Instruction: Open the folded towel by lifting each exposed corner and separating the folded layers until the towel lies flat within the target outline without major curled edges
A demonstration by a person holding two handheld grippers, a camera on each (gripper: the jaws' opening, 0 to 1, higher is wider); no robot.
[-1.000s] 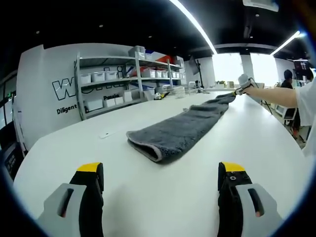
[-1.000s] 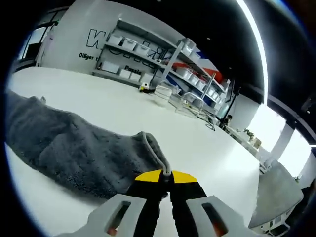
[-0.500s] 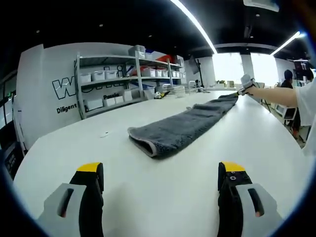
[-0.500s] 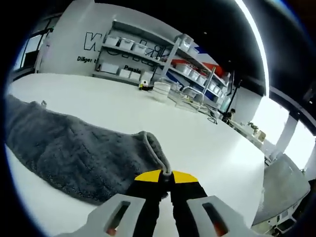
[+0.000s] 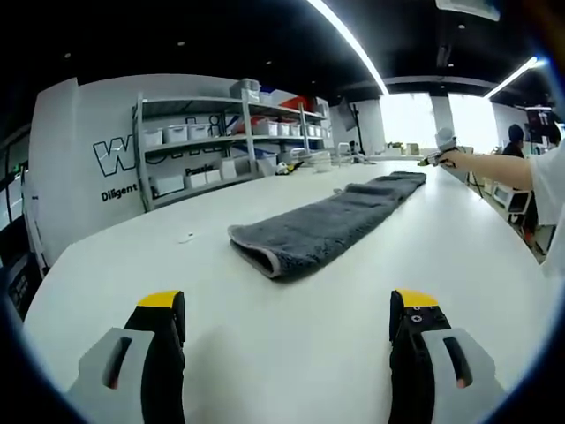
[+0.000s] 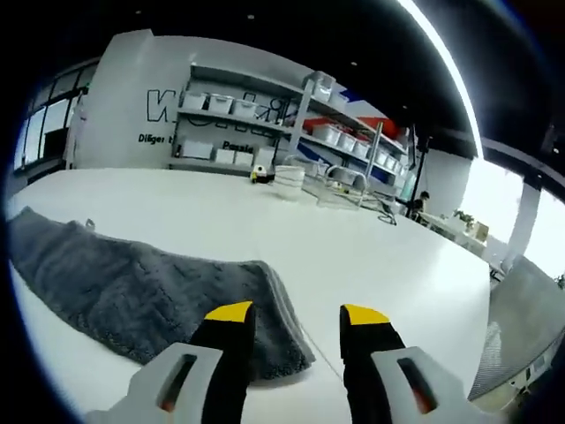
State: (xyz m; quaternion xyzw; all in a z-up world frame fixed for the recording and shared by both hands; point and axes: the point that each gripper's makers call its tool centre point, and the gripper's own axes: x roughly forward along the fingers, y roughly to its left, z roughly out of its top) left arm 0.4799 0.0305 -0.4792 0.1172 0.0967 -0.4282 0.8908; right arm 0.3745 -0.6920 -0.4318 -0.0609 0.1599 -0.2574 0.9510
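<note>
Two grippers, both with jaws spread and neither holding anything. Starting on the left, our left gripper (image 5: 291,318) hovers low over the white table (image 5: 132,256), and the grey towel (image 5: 322,225) lies well ahead of its jaws — a long narrow strip running away toward the right, its near end a rounded fold with the layers stacked (a pale hem shows at that end). Far along the strip, just past its far end, we see our right gripper (image 5: 439,150) at the end of an outstretched arm (image 5: 490,170), lifted clear of the cloth.

Moving right, in the right gripper view our right gripper (image 6: 296,314) has its yellow-tipped jaws apart, with the towel's (image 6: 132,287) end corner lying flat on the table just ahead of and under the left jaw — near, but we judge not gripped.

We judge the task partly done: the towel is stretched lengthwise, yet it is folded along its length and doubled at the near end. No target outline is visible to us. Opening the layers remains.
</note>
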